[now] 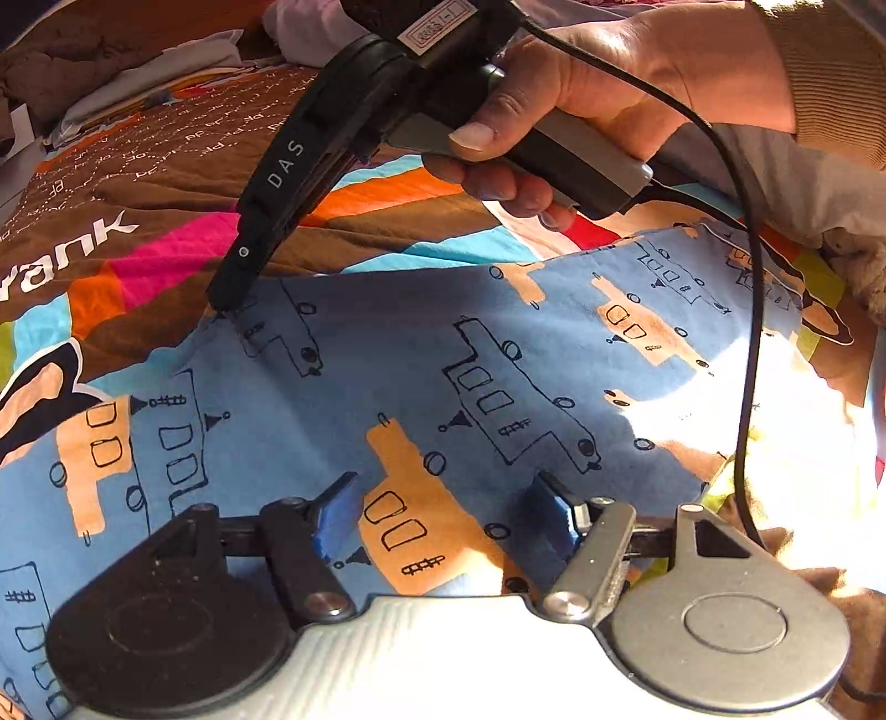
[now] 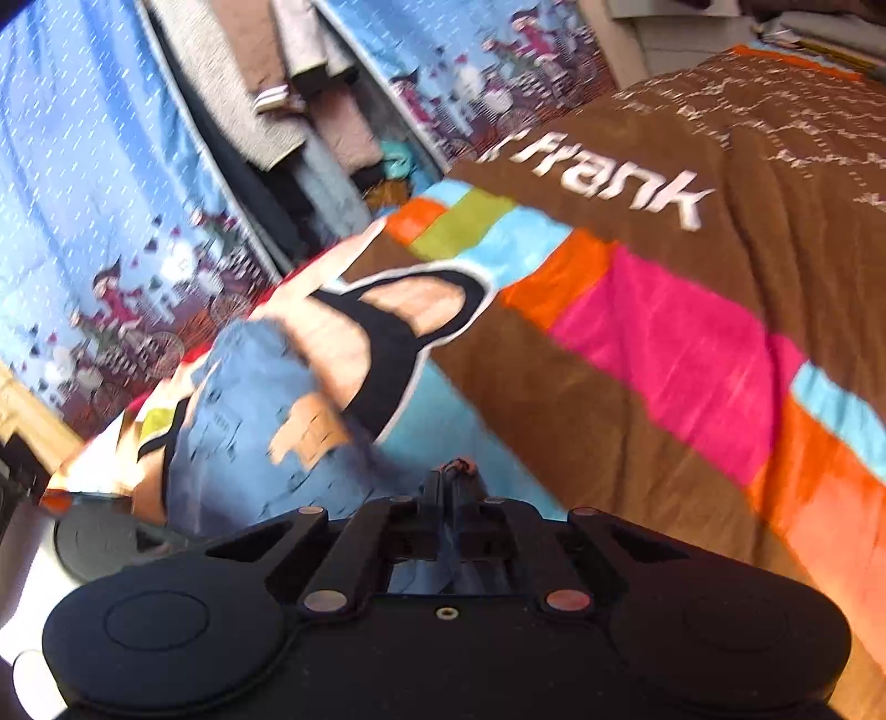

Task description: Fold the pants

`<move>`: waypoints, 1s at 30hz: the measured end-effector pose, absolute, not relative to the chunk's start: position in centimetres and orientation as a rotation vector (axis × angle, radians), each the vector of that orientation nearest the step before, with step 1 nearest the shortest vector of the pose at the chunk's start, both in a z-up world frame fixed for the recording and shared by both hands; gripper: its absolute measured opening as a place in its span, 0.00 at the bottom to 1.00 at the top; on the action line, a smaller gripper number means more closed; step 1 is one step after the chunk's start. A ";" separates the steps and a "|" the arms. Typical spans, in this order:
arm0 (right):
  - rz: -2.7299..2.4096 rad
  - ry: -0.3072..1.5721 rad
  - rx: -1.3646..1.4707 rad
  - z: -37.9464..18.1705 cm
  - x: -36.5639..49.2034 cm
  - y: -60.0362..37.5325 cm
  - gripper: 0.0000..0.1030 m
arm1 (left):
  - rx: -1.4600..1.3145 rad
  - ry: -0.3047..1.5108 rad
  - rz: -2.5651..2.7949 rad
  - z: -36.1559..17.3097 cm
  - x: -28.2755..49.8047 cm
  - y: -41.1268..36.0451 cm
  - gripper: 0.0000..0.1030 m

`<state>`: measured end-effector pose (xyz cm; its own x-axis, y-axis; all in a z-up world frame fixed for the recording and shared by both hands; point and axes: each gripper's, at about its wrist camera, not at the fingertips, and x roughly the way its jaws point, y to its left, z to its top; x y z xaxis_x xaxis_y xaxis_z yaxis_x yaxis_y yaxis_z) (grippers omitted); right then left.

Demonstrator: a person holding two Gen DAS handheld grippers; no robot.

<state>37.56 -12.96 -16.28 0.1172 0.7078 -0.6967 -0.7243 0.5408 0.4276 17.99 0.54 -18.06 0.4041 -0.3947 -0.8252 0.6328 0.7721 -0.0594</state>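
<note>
bedspread [image 2: 692, 343]: brown, colour blocks, "frank" lettering | curtain [image 2: 83, 166]: blue, printed | background: possibly piled clothes [image 1: 310, 27]

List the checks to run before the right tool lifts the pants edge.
1. Right tool shut on the pants edge: ok, cloth shows at its tips.
2. Left tool open: ok.
3. Left tool gripping the pants: not ok, nothing pinched.
4. Pants flat on the bedspread: cannot tell, the far end is blurred.
5. Cable clear of the fold: not ok, it crosses over the pants.
</note>
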 end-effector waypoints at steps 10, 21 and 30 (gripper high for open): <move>1.034 0.988 0.094 -15.1 35.6 -15.6 0.26 | 0.268 0.958 -0.665 -18.1 18.2 0.9 0.75; 0.835 0.946 0.124 -15.7 29.9 -22.6 0.44 | 0.237 0.951 -0.566 -17.0 19.5 1.9 0.78; 0.807 1.027 0.135 -17.8 25.0 -26.4 0.52 | 0.215 0.968 -0.429 -17.7 23.7 3.9 0.82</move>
